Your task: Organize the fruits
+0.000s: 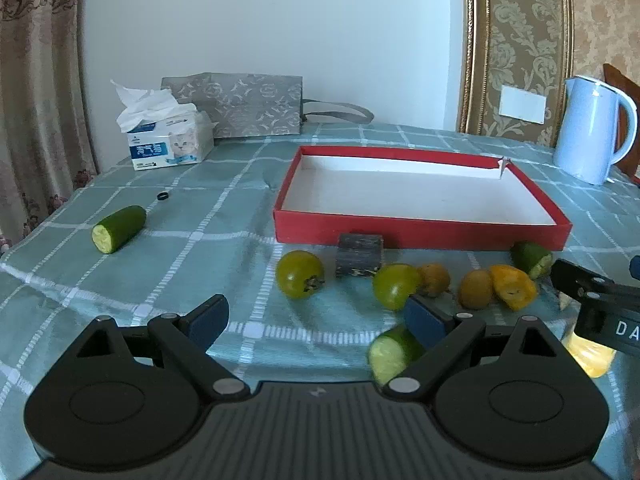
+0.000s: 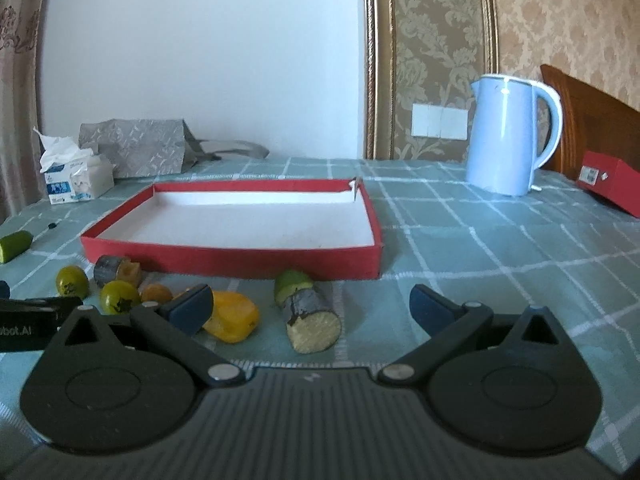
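An empty red tray sits mid-table. In front of it lie two green tomatoes, small brown-orange fruits, a yellow-orange piece, a dark-skinned chunk and green cucumber pieces. My left gripper is open and empty just before the fruit row. My right gripper is open and empty, with the dark chunk lying between its fingers on the cloth.
A blue kettle stands back right, a tissue box and grey bag back left. A red box lies far right. A small black ring lies near the left cucumber.
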A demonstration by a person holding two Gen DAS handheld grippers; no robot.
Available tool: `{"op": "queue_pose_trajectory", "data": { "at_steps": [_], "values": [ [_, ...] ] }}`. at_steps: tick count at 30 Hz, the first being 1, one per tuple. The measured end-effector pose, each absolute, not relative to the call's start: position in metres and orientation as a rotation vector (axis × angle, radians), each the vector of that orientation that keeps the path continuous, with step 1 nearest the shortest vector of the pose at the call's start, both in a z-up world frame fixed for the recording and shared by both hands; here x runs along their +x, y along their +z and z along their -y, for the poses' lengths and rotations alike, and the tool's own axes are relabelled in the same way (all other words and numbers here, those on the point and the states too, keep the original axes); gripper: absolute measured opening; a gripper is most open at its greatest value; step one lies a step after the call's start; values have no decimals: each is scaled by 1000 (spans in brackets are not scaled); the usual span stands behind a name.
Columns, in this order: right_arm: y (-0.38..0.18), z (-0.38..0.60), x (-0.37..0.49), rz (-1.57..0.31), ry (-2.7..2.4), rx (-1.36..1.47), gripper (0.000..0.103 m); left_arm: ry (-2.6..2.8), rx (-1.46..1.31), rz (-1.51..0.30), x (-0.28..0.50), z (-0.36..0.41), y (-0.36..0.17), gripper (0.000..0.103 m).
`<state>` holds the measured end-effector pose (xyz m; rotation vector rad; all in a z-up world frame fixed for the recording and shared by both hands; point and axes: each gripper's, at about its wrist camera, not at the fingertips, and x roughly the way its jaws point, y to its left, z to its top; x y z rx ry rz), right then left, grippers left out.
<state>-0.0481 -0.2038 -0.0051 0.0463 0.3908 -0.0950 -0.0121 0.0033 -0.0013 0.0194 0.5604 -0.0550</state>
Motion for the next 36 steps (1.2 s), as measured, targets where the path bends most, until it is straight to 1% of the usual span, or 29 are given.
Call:
{"op": "queue_pose_trajectory", "data": {
  "at_steps": [36],
  "values": [
    [-6, 214, -49, -401, -89, 101, 103, -72, 11, -564, -13, -1, -1, 95]
  ]
}}
